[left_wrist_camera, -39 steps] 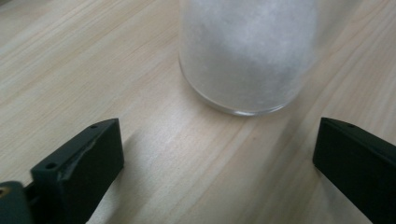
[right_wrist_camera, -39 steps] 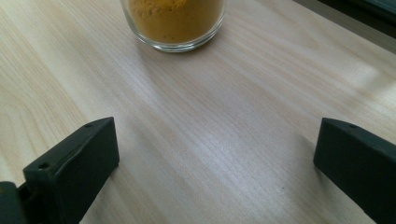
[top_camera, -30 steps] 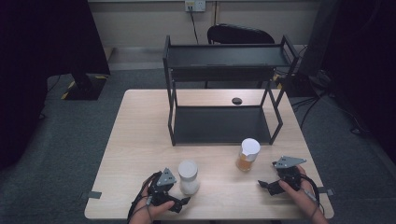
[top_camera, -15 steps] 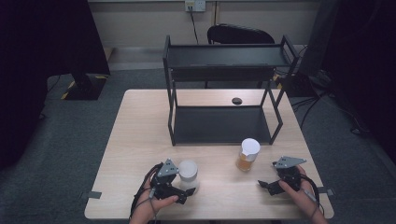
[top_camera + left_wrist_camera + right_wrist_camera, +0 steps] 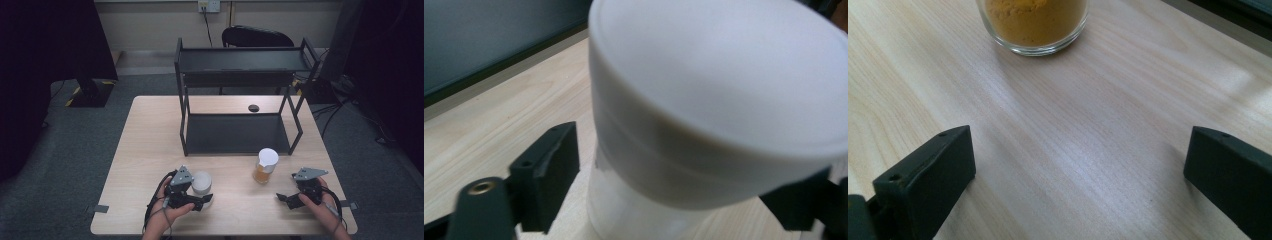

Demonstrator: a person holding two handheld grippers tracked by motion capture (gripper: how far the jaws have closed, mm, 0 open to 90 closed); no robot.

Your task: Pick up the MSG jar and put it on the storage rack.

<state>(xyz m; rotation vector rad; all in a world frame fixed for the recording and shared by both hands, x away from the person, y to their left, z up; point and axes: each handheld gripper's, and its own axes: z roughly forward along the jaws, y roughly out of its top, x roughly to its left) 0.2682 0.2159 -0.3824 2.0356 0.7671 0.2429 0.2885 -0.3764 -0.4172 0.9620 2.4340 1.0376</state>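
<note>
At the near edge of a light wooden table (image 5: 150, 150), the left gripper (image 5: 202, 201) has just been closing its jaws around a white-lidded jar (image 5: 201, 182), which stands upright on the tabletop between them; in the left gripper view the jar (image 5: 704, 125) looms close, the black jaws seemingly against its clear body below the lid. The right gripper (image 5: 283, 197) rests near the table's right corner, jaws wide apart and empty, facing a second jar of orange-brown powder (image 5: 264, 166). A black two-tier shelf rack (image 5: 240, 100) stands beyond. The grasp looks newly made; next likely comes a steady, level lift toward the rack.
</note>
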